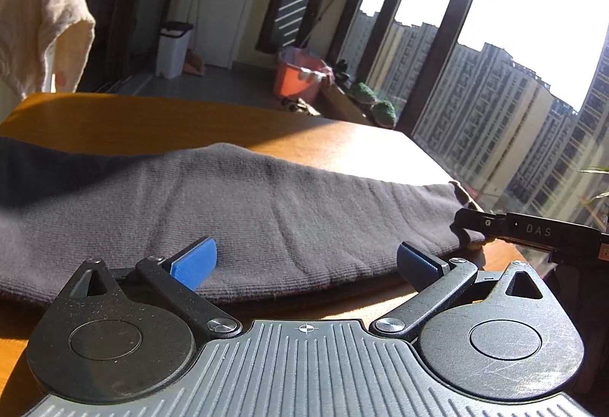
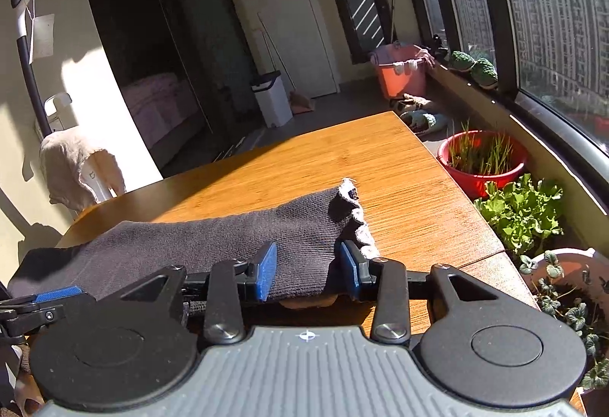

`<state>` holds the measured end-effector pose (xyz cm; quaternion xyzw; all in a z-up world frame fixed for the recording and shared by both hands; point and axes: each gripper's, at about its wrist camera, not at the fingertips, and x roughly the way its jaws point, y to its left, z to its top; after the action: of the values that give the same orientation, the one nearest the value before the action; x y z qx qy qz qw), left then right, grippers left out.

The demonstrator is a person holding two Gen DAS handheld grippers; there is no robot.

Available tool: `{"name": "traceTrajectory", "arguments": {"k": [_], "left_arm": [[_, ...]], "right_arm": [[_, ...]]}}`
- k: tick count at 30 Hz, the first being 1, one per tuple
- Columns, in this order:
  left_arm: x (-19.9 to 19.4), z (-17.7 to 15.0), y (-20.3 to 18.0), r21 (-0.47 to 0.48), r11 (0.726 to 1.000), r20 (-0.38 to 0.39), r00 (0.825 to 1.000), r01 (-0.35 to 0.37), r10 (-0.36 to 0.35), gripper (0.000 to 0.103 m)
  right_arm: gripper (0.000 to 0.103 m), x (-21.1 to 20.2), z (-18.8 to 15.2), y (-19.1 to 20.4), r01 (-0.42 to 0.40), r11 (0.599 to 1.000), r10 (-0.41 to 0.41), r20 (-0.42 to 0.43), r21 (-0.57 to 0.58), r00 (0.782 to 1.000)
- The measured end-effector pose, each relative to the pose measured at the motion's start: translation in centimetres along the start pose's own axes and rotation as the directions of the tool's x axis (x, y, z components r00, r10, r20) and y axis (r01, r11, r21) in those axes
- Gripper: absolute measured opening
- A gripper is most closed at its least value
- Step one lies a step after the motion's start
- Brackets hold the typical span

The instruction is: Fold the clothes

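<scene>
A dark grey knitted garment [image 1: 266, 211] [image 2: 213, 242] lies folded into a long band across the wooden table [image 1: 152, 120] [image 2: 342, 158]. My left gripper [image 1: 304, 264] hovers open at the near edge of the garment, and its blue pads hold nothing. My right gripper [image 2: 308, 268] has its blue pads pressed in on the bunched right end of the garment, where a lighter scrap sticks up. In the left wrist view the right gripper [image 1: 468, 226] reaches in from the right at that end. One left finger [image 2: 57, 294] shows at the lower left of the right wrist view.
A cream cloth [image 1: 42, 28] [image 2: 76, 165] drapes over a chair past the table's far left. Right of the table edge stand a red pot [image 2: 481, 162], leafy plants [image 2: 521, 211] and a large window. An orange bucket [image 2: 399, 74] sits on the floor beyond.
</scene>
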<state>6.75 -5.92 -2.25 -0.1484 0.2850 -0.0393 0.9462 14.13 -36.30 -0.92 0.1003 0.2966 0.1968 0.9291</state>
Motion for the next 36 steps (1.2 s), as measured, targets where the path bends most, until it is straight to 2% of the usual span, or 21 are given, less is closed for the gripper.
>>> {"name": "traceTrajectory", "arguments": {"k": [4, 6, 7, 9, 11, 13, 14, 17, 20, 22, 24, 26, 28, 30, 32, 35, 36], "left_arm": [[-0.1, -0.1, 0.3, -0.013, 1.0, 0.006, 1.0, 0.01, -0.01, 0.103], [0.0, -0.1, 0.4, -0.015, 1.0, 0.007, 1.0, 0.011, -0.011, 0.103], [0.0, -0.1, 0.4, -0.015, 1.0, 0.006, 1.0, 0.011, -0.011, 0.103], [0.0, -0.2, 0.4, -0.012, 1.0, 0.005, 1.0, 0.008, -0.008, 0.103], [0.0, -0.2, 0.3, -0.002, 1.0, 0.0, 1.0, -0.002, 0.002, 0.103], [0.2, -0.1, -0.1, 0.021, 1.0, -0.012, 1.0, -0.024, 0.024, 0.103], [0.3, 0.0, -0.5, 0.033, 0.999, -0.018, 0.999, -0.033, 0.033, 0.103], [0.6, 0.2, -1.5, 0.064, 0.997, -0.036, 0.998, -0.053, 0.056, 0.103], [0.8, 1.2, -1.4, -0.01, 1.0, -0.063, 0.998, 0.022, -0.023, 0.103], [1.1, 2.2, -1.4, -0.072, 0.995, -0.081, 0.994, 0.071, -0.076, 0.103], [1.6, 3.3, -1.4, -0.113, 0.99, -0.094, 0.991, 0.086, -0.097, 0.103], [2.3, 4.4, -1.8, -0.133, 0.987, -0.107, 0.989, 0.089, -0.103, 0.101], [3.2, 5.4, -2.9, -0.105, 0.991, -0.119, 0.989, 0.08, -0.092, 0.091], [4.1, 6.3, -4.4, -0.06, 0.994, -0.125, 0.987, 0.09, -0.097, 0.085], [4.8, 6.7, -5.9, -0.021, 0.994, -0.129, 0.986, 0.107, -0.109, 0.085], [5.8, 6.9, -7.7, 0.012, 0.992, -0.141, 0.982, 0.129, -0.126, 0.084], [6.3, 6.8, -8.3, 0.025, 0.991, -0.146, 0.982, 0.128, -0.123, 0.08]], "right_arm": [[0.043, -0.1, -0.1, 0.0, -0.009, 1.0, 0.009, 0.002, -0.003, 1.0], [0.053, -0.2, -0.1, 0.1, -0.022, 1.0, 0.022, 0.009, -0.001, 1.0], [0.055, -0.5, -0.2, 0.0, -0.018, 1.0, 0.018, 0.024, 0.003, 1.0], [0.064, -1.8, -0.5, -0.2, 0.042, 0.999, -0.045, 0.077, 0.034, 0.996], [0.064, -2.3, -0.5, -0.8, 0.056, 0.997, -0.06, 0.081, 0.057, 0.995], [0.062, -2.0, -0.3, -1.5, 0.066, 0.993, -0.071, 0.05, 0.094, 0.996], [0.054, -1.7, -0.2, -2.0, 0.061, 0.991, -0.065, 0.031, 0.119, 0.997], [0.049, -0.7, 0.1, -3.0, 0.007, 0.981, -0.004, -0.015, 0.192, 1.0], [0.029, 0.0, 0.3, -2.9, -0.035, 0.979, 0.04, -0.023, 0.2, 0.999], [0.02, -0.3, 0.7, -1.4, -0.005, 0.994, 0.005, 0.0, 0.109, 1.0], [0.015, -1.0, 0.8, 1.2, 0.044, 0.997, -0.042, 0.041, -0.06, 0.998], [0.015, -1.3, 0.4, 3.8, 0.074, 0.975, -0.062, 0.064, -0.208, 0.996], [0.015, -1.1, -0.2, 6.1, 0.101, 0.94, -0.083, 0.07, -0.326, 0.994], [0.015, -0.8, -0.8, 7.9, 0.142, 0.894, -0.114, 0.093, -0.425, 0.989], [0.015, -0.7, -1.2, 9.0, 0.145, 0.869, -0.111, 0.098, -0.474, 0.989], [0.016, -0.9, -1.2, 9.5, 0.119, 0.861, -0.087, 0.088, -0.495, 0.992], [0.016, -1.0, -1.2, 9.5, 0.115, 0.859, -0.082, 0.087, -0.499, 0.993]]}}
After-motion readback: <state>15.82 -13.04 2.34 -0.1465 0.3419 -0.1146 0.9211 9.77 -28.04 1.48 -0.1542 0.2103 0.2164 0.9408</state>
